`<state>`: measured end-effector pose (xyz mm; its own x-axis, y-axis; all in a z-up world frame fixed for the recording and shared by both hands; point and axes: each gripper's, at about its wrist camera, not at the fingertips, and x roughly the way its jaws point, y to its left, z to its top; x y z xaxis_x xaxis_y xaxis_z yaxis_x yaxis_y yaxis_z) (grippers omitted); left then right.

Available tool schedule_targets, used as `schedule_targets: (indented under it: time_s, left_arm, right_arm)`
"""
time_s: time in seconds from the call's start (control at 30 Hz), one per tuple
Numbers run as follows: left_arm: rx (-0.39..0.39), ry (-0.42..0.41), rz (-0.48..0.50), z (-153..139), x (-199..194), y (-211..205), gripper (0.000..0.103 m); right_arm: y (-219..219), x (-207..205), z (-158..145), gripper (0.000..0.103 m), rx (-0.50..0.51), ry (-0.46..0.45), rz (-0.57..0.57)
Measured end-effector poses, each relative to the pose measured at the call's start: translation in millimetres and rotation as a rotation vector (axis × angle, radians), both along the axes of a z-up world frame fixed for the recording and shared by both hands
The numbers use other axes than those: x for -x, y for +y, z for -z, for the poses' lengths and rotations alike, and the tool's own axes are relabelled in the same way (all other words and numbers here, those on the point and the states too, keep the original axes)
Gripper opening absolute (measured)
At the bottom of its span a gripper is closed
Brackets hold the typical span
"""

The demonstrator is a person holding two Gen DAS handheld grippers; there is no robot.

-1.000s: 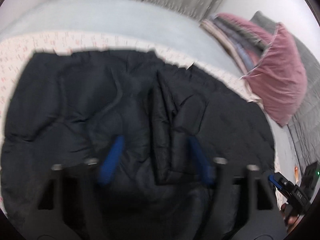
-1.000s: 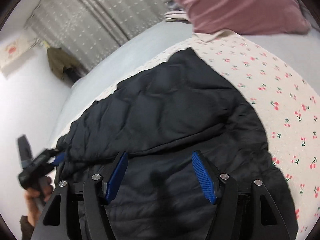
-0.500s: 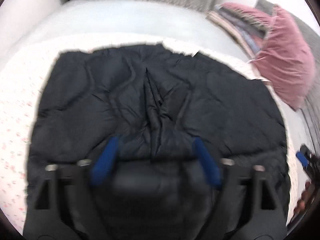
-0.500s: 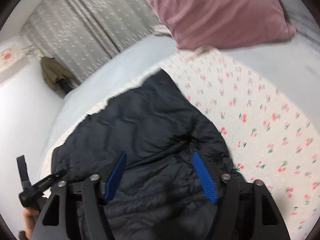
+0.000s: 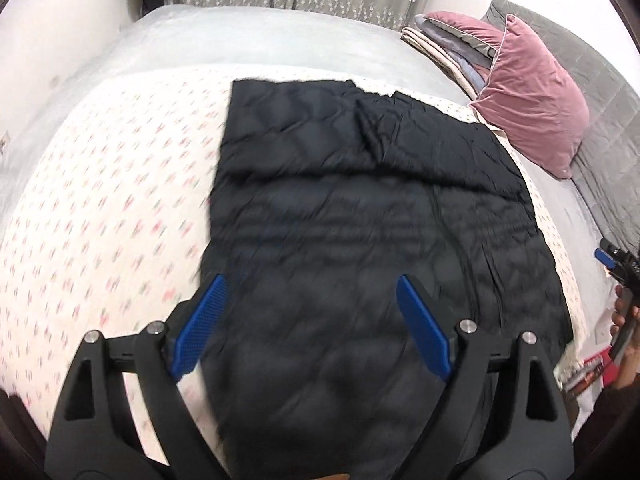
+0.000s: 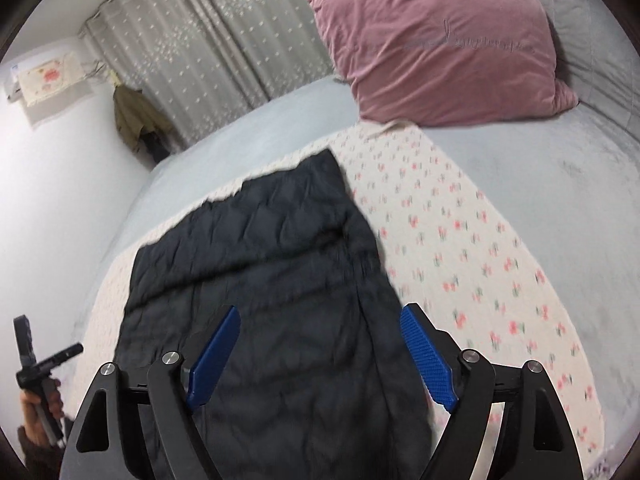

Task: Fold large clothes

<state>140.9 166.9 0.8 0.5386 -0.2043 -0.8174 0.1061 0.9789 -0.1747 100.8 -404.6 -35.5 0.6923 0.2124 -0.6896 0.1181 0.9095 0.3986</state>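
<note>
1. A floral sheet [image 5: 112, 184] with small pink sprigs covers the near part of the bed.
2. A pink velvet pillow [image 6: 440, 44] lies at the bed's head end, its corner touching the sheet's edge.
3. Folded blankets [image 5: 448, 40] are stacked just beside the pillow.
4. Grey dotted curtains [image 6: 224, 36] hang beyond the bed's far edge.
5. An olive garment [image 6: 138, 118] hangs near the curtains.

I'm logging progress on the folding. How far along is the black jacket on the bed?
Done: the black quilted jacket lies flattened on the floral sheet, narrowed to a rough rectangle with a fold line across its far part. In hand: nothing; the left tongs and right tongs hang open above its near end. Left: probably a crosswise fold to make it compact.
</note>
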Motion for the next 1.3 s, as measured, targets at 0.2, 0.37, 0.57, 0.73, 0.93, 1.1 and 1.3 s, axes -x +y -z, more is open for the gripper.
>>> schedule_targets:
  time_s: [0.2,0.37,0.57,0.73,0.93,1.1,1.3]
  left_arm:
    - [0.052,0.067,-0.006,32.4,48.0,42.9,0.087]
    - [0.100,0.147,0.022,73.2,68.5,54.7,0.087]
    - [0.142,0.286,0.065,115.3,74.1,53.1,0.087]
    - [0.201,0.306,0.103,120.4,78.0,51.8,0.087]
    - [0.237,0.344,0.198,121.1,83.3,37.7,0.075]
    - [0.310,0.395,0.191,125.2,87.4,28.7,0.027]
    - [0.314,0.230,0.147,86.5,109.6,25.8,0.014]
  right_arm:
    - [-12.6,42.9,32.8,0.084,-0.080,0.065,-0.066]
    - [-15.6,61.1,65.3,0.084,-0.090,0.134,-0.099]
    - [-12.5,68.6,104.6,0.084,-0.142,0.230,-0.135]
    - [-6.7,69.7,128.9,0.084,-0.118,0.286,-0.146]
    - [14.8,69.8,128.6,0.058,-0.103,0.260,-0.215]
    - [27.9,66.9,122.7,0.017,-0.139,0.256,-0.250]
    - [32.0,83.6,77.2,0.011,-0.154,0.107,-0.231]
